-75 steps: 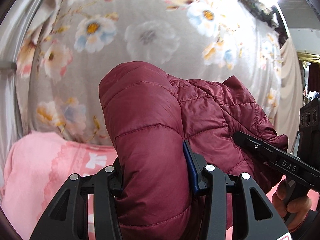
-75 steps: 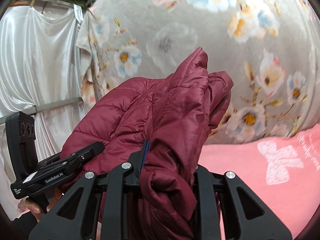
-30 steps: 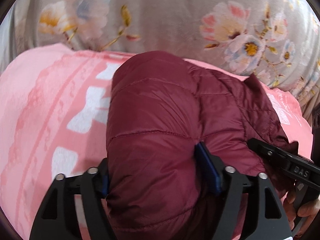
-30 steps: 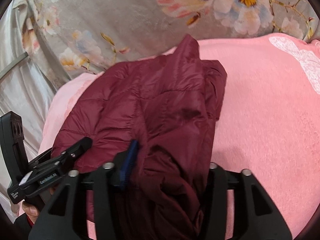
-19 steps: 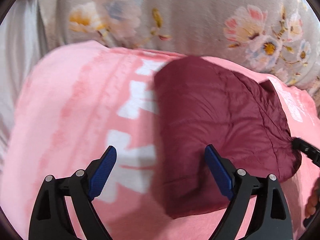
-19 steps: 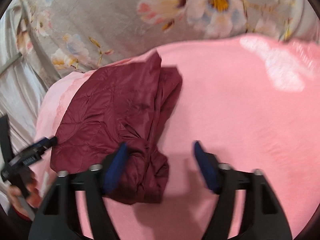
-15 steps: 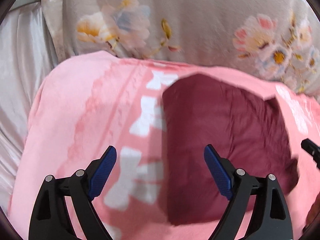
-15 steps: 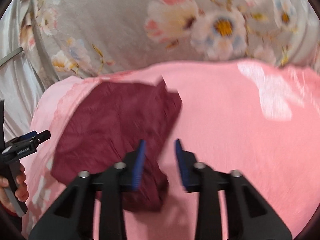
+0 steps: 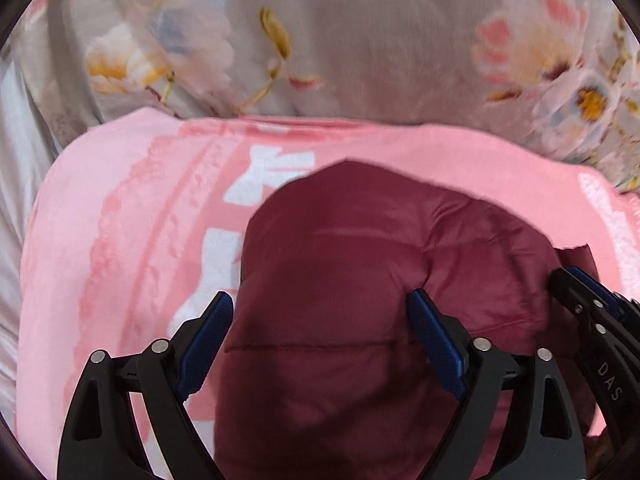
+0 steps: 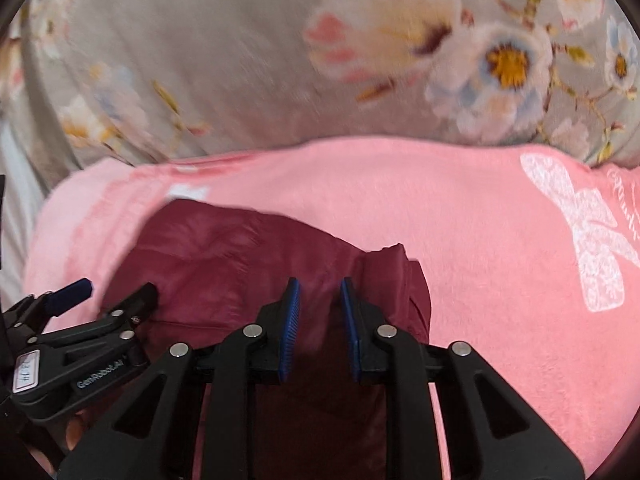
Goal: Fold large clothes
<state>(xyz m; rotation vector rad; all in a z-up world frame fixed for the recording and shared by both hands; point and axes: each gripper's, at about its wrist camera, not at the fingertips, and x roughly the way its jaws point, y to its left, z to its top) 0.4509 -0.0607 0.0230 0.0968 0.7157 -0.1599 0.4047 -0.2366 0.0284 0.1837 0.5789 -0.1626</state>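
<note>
Folded maroon jacket [image 9: 360, 280] lies released; left claw [image 9: 320, 332] wide, right claw [image 10: 318, 316] narrowing, empty; puffy filling may spring the fold open.

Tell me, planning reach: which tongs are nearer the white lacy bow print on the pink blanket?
Right. Right tongs, just narrowed on nothing, hover at the maroon quilted jacket's edge facing the print; left tongs, just widened and empty, over its far side.

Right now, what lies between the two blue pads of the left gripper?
In the left wrist view, the maroon puffer jacket lies on the pink blanket between the wide-open left gripper pads, which do not seem to press on it.
</note>
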